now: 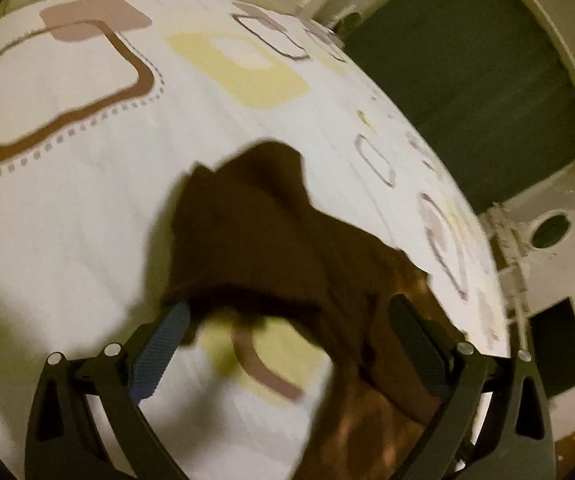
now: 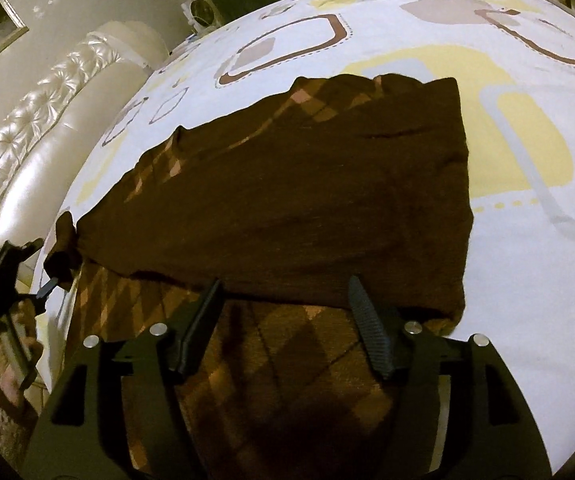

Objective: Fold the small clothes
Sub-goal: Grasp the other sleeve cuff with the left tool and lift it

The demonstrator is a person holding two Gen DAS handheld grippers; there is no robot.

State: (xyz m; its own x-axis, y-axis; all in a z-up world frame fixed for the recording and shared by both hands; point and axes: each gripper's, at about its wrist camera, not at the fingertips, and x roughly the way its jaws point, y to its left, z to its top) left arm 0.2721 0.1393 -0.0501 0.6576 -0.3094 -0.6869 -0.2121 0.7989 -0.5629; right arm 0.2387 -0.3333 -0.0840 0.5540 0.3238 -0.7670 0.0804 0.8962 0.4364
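so the dark brown knit garment with the orange diamond pattern is lying on the white bed sheet printed with brown and yellow rounded squares, with its plain top layer doubled over the patterned layer underneath. the fold edge runs right across in front of the right tongs.

right tongs: fingers spread well apart, straddling that fold edge from just above. nothing is pinched between them, the pads aren't pressing on cloth.

left tongs: in the right wrist view they've got the far corner of the garment bunched up at the left edge of the bed, next to the cream tufted headboard. in their own view the fingers look wide apart with cloth draped across them and it's all blurry, so honestly can't tell how tight that hold is.

long axis of the folded piece runs left to right across the right wrist view. it narrows to the pinched corner on the left and ends in a fairly square edge on the right.

if i were doing this step: keep that left corner taut and level so the top layer doesn't sag, line its edge up with the layer below, lay it down, then smooth along the length before letting go. my guess at the main risk is the corner dragging the whole thing off the bed edge.
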